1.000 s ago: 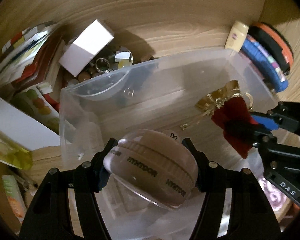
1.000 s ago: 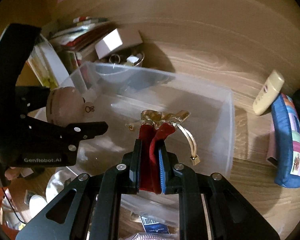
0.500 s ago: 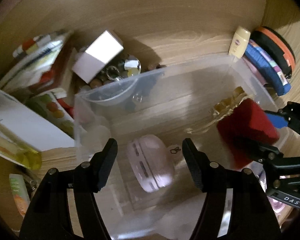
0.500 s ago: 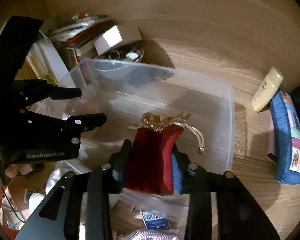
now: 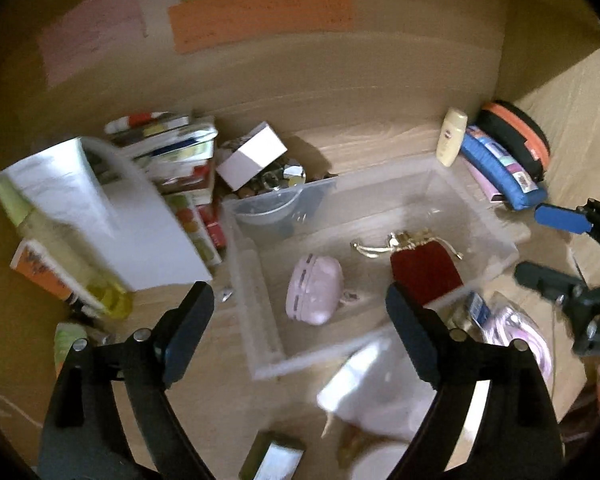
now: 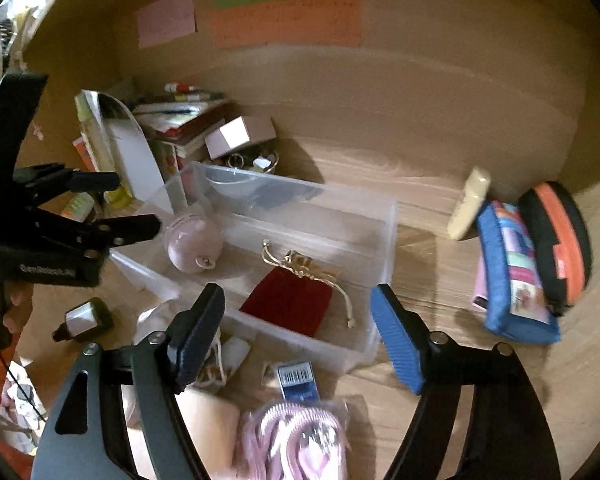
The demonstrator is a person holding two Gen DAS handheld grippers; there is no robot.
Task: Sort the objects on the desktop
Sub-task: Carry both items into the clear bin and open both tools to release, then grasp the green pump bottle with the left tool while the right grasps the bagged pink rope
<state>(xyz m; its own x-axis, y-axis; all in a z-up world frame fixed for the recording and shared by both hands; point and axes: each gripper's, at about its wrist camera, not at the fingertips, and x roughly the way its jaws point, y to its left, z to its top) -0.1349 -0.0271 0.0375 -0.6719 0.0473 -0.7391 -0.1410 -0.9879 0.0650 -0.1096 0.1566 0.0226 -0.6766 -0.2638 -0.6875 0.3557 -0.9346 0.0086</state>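
Note:
A clear plastic bin point(image 5: 496, 236) point(image 6: 388, 216) stands on the wooden desk. Inside it lie a round pink case point(image 5: 314, 290) point(image 6: 194, 242) and a red velvet pouch with gold cord point(image 5: 426, 270) point(image 6: 288, 306). My left gripper point(image 5: 300, 324) is open and empty, raised above the bin's near left side; it also shows in the right wrist view point(image 6: 130, 204). My right gripper point(image 6: 298, 336) is open and empty above the bin's near edge; it also shows at the right in the left wrist view point(image 5: 548, 244).
A stack of books point(image 5: 172, 156) and a white box point(image 5: 252, 156) over a bowl of trinkets stand behind the bin. A cream tube point(image 6: 470, 204), a blue pouch point(image 6: 512, 272) and an orange-black case point(image 6: 560, 240) lie right. Pink cable point(image 6: 296, 440) and small items lie near.
Both grippers opened and let go: the pink case and the red pouch dropped into the bin. Both grippers then pulled back and up away from the bin.

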